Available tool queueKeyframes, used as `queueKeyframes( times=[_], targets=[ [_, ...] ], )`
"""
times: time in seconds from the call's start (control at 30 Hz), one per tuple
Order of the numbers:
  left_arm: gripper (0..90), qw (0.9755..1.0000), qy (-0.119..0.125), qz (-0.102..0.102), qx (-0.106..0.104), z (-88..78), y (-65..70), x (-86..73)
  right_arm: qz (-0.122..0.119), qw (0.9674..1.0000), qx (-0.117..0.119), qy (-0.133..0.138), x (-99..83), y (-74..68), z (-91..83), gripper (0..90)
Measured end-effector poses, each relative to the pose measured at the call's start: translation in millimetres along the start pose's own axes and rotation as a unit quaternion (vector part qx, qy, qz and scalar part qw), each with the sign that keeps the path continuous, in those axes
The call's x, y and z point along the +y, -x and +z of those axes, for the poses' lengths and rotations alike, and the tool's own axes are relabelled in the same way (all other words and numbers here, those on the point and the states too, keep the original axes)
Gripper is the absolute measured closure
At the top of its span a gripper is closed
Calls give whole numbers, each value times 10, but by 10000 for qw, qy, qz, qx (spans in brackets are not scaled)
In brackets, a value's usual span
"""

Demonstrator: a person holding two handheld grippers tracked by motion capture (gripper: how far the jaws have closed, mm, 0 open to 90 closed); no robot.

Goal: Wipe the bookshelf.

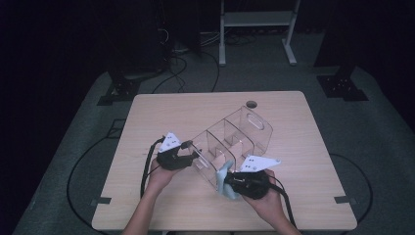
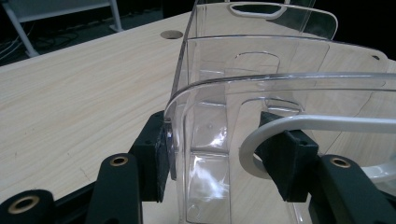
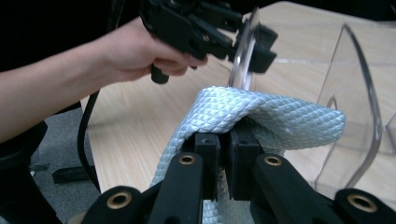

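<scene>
1. We note a clear plastic divided organizer (image 1: 230, 139) lying near the middle of the wooden table (image 1: 161, 112), its long axis running from about 1 o'clock to 7 o'clock in the high view, with the handle cut-out at the far end.
2. The left gripper (image 1: 193, 155) sits at 9 o'clock of the organizer's near end, held in the left hand (image 1: 161, 177).
3. In the left gripper view, the left gripper (image 2: 229, 149) has its jaws on either side of the organizer's (image 2: 261, 93) near end wall: one pad outside the wall at 9 o'clock, the other inside at 3 o'clock, both against the plastic. We read this as clamped on the organizer.
4. The right gripper (image 1: 230, 182) sits at 6 o'clock of the organizer's near end, held in the right hand (image 1: 268, 201).
5. In the right gripper view, the right gripper (image 3: 228, 144) has its jaws drawn together on a fold of a light blue quilted cloth (image 3: 261, 116), which drapes over the pads.
6. In the high view the cloth (image 1: 226, 177) is touching or just beside the organizer's near corner; we cannot tell which.
7. A round grommet hole (image 1: 251, 104) lies at 12 o'clock on the table, beyond the organizer.
</scene>
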State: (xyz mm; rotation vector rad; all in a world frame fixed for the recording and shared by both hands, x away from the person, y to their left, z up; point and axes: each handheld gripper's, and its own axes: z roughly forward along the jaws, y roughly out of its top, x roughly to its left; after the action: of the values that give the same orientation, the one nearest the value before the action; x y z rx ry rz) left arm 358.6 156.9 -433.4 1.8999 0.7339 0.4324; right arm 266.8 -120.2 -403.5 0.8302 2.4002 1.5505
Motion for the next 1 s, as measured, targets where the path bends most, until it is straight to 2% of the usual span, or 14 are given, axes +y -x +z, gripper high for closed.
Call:
queueKeyframes(
  times=[0.13, 0.17, 0.27, 0.37, 0.47, 0.6, 0.67, 0.77, 1.0],
  targets=[
    [464, 10000, -14, 22, 4, 0, 8, 1, -74, 9999, -11, -82, 27, -31, 25, 845],
    [464, 10000, -14, 20, 7, 1, 9, 2, -93, 9997, -42, -208, -11, -42, 67, 846],
    [464, 10000, -7, 21, 8, 2, 10, 1, -98, 9994, -71, -339, -67, -42, 121, 846],
    [464, 10000, -8, 17, 9, 2, 10, 1, 10, 9989, -17, -460, -178, 4, 200, 846],
    [464, 10000, -1, 1, 0, 3, 5, 0, 52, 9989, -19, -467, -199, 15, 207, 846],
    [464, 10000, 7, 0, -8, 3, 2, 0, -39, 9996, -52, -292, -99, -4, 126, 846],
    [464, 10000, -3, 34, 0, 3, 8, 0, -48, 9995, -31, -301, -93, 2, 128, 846],
    [464, 10000, 3, 36, 3, 5, 10, -1, 39, 9992, 21, -389, -167, 25, 180, 845],
    [463, 10000, 16, 59, 1, 7, 15, -2, 189, 9966, 40, -796, -443, 82, 396, 845]
  ],
)
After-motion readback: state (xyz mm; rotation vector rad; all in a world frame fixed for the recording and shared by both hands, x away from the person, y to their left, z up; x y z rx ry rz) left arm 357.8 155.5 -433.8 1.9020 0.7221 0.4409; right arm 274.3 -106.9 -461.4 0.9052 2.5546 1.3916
